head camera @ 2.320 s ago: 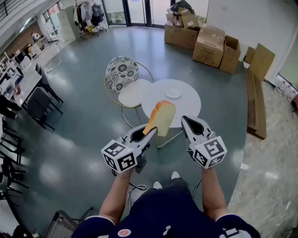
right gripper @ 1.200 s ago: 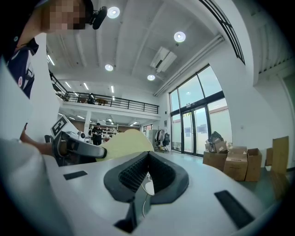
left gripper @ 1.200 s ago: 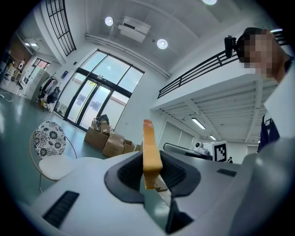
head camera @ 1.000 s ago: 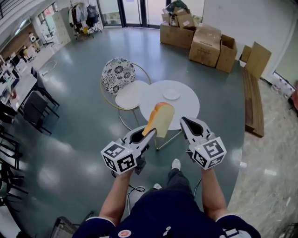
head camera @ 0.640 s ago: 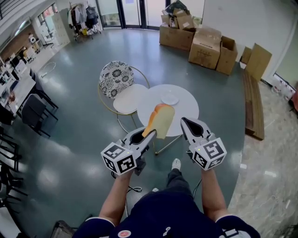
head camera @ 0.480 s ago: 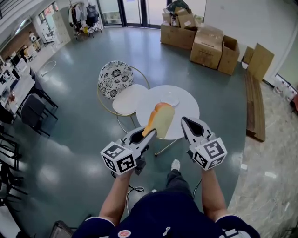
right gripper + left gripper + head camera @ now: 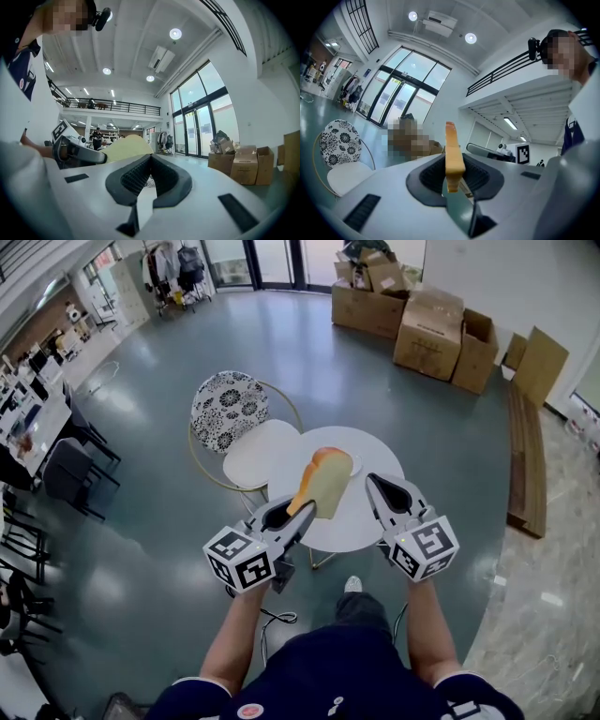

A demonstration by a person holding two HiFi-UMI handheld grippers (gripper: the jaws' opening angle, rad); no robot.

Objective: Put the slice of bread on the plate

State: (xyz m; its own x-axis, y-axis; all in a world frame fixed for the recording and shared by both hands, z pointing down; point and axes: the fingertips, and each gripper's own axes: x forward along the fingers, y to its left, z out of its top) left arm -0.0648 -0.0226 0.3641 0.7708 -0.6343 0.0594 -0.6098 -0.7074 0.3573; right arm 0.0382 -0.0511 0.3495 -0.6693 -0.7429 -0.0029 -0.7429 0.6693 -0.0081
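I had the left hand-held gripper (image 7: 298,512) clamped on the bread (image 7: 323,482), and its own view showed the slice edge-on and upright, its lower end pinched between the two dark pads with the crust on top. In the head view the slice tilted up and away from that gripper and hung in the air above the near half of the counter (image 7: 361,521), touching nothing on it. The right hand-held gripper (image 7: 373,481) was closed, its pads meeting at the tips with nothing between them, and it was held above the counter's near right edge, level with the left one. The bread stood between the two grippers, apart from the right one. The plate (image 7: 355,465) sat on the far side of the counter, but I saw only a sliver of its rim past the top of the slice, so I could not tell whether anything lay on it. A chair (image 7: 228,412) with a black-and-white patterned back and a pale round seat stood just beside the counter's left edge. Brown cardboard boxes (image 7: 431,324) were stacked well beyond the counter, on its far right, against the wall. The counter stood on a glossy grey-green floor (image 7: 141,521), and my arms reached toward it from its near side.
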